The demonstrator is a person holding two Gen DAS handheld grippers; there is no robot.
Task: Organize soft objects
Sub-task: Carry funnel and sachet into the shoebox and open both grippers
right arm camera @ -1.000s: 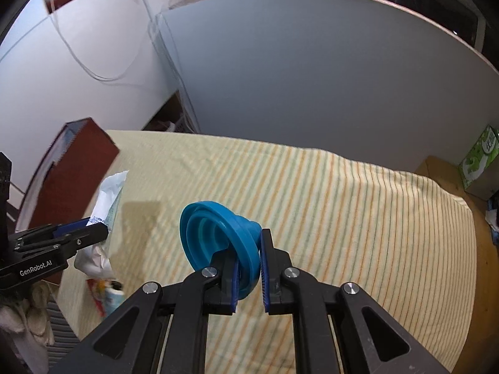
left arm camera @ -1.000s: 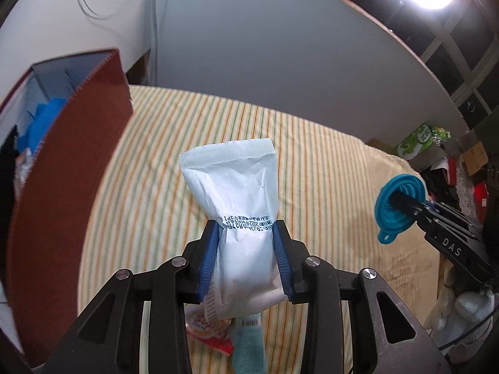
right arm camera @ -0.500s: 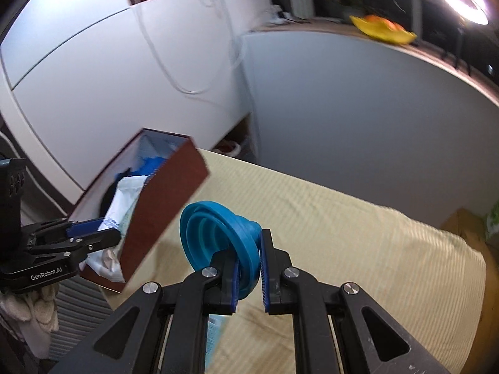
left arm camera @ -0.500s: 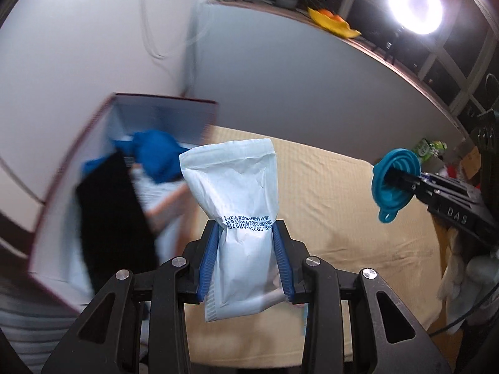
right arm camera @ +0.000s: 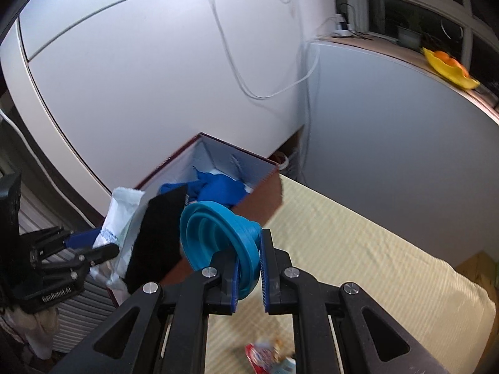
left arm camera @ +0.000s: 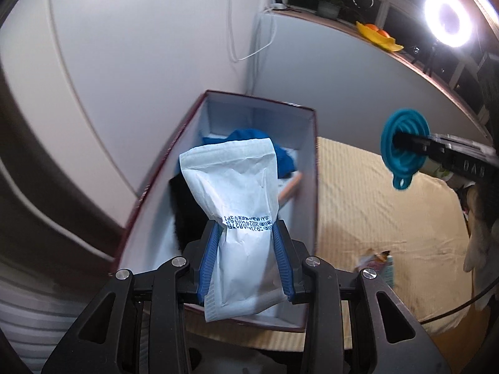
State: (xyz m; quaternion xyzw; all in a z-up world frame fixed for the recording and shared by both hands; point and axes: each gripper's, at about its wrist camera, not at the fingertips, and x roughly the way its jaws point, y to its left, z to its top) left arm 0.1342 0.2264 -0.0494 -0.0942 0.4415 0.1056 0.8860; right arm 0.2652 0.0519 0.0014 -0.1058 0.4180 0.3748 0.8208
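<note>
Both tongs had travelled from over the striped bed (left arm camera: 358, 193) to the box (left arm camera: 308, 168). Left tongs (left arm camera: 246, 257) clenched a white pouch (left arm camera: 237, 193) above the box; right tongs (right arm camera: 249, 269) clamped a blue funnel (right arm camera: 218, 230) beside it. Step — delivery; next — lower and release inside.

The right gripper (right arm camera: 249, 268) is clamped on the rim of a blue funnel (right arm camera: 218, 233), its wide mouth facing left. Far left of it, the left gripper (right arm camera: 93, 249) grips a white pouch (right arm camera: 121, 215) over the near end of a box (right arm camera: 262, 199), maroon outside and white inside. A black cloth (right arm camera: 159, 237) and a blue cloth (right arm camera: 218, 188) lie in the box. The box sits at the left edge of a striped sheet (right arm camera: 358, 265). A small red-and-white packet (right arm camera: 265, 352), blurred, lies on the sheet near the bottom. A white cable (right arm camera: 237, 71) hangs on the far wall.
</note>
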